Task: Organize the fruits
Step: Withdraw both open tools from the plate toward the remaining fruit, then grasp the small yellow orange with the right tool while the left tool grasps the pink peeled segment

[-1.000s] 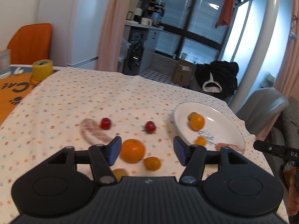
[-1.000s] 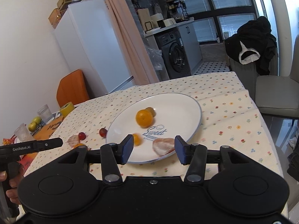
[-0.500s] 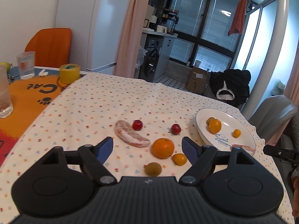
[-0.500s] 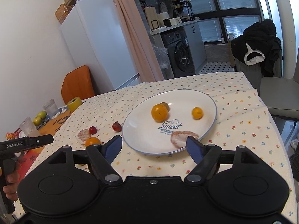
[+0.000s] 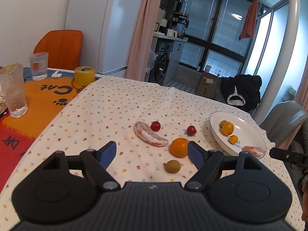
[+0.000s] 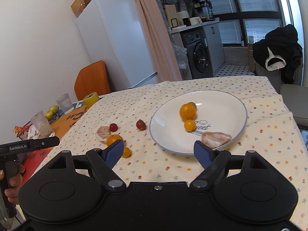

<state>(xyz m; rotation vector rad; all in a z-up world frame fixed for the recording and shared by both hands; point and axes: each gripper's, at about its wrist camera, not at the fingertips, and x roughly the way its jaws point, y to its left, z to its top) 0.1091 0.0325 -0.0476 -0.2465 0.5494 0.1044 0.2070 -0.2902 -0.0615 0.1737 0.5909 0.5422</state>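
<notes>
My left gripper (image 5: pixel 152 153) is open above the flowered cloth, with nothing between its fingers. Just beyond it lie a big orange (image 5: pixel 179 147), a brown-green round fruit (image 5: pixel 173 166), a peeled pomelo segment (image 5: pixel 150 136) and two red fruits (image 5: pixel 155 126) (image 5: pixel 191 130). My right gripper (image 6: pixel 158 151) is open and empty at the near rim of the white plate (image 6: pixel 221 100). On the plate are an orange (image 6: pixel 187 112), a small orange (image 6: pixel 189 125), a brown fruit (image 6: pixel 193 105) and a pomelo piece (image 6: pixel 215 136). Another small orange (image 6: pixel 126 152) lies on the cloth beside my right gripper's left finger.
Two glasses (image 5: pixel 13 90) (image 5: pixel 39 63) and a yellow tape roll (image 5: pixel 84 75) stand on the orange mat (image 5: pixel 44 98) at left. Green apples (image 6: pixel 51 111) sit behind them. A grey chair (image 5: pixel 283 119) is past the table's right edge, an orange chair (image 5: pixel 59 50) at the far left.
Both grippers have opened wider and drawn back from the table. The small orange on the plate has rolled and now rests just in front of the bigger one.
</notes>
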